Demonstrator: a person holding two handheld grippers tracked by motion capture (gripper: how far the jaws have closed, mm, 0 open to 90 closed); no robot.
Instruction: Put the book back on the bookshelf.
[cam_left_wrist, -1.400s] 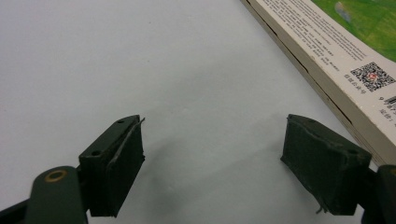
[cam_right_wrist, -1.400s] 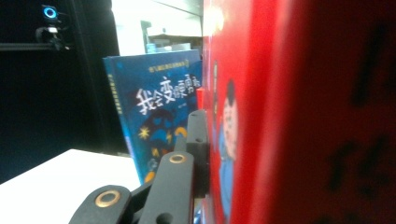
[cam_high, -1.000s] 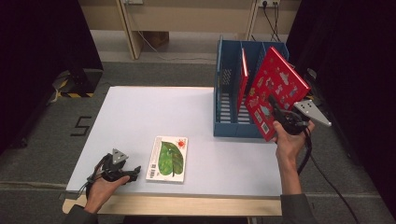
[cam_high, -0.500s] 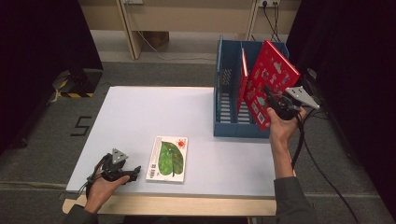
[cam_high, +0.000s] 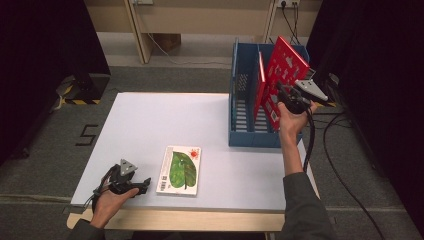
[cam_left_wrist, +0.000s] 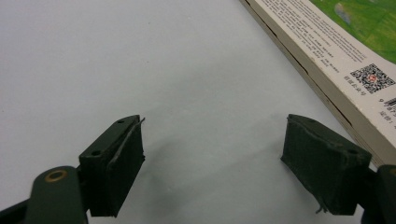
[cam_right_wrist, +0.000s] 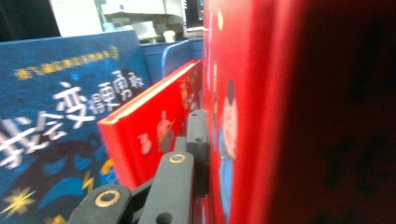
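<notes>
Rack (cam_high: 240, 135) crowded by red book (cam_high: 282, 75); tabletop (cam_high: 165, 120) open.

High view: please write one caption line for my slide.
Right gripper holds a red book tilted above the blue rack; left gripper rests open beside the green-leaf book.

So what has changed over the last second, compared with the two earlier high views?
The right hand-held gripper, shut on the large red picture book, has carried it up-table and leftward, over the blue plastic file rack where a second red book stands. Unchanged: the left hand-held gripper rests open on the white table beside the green leaf-cover book.
</notes>
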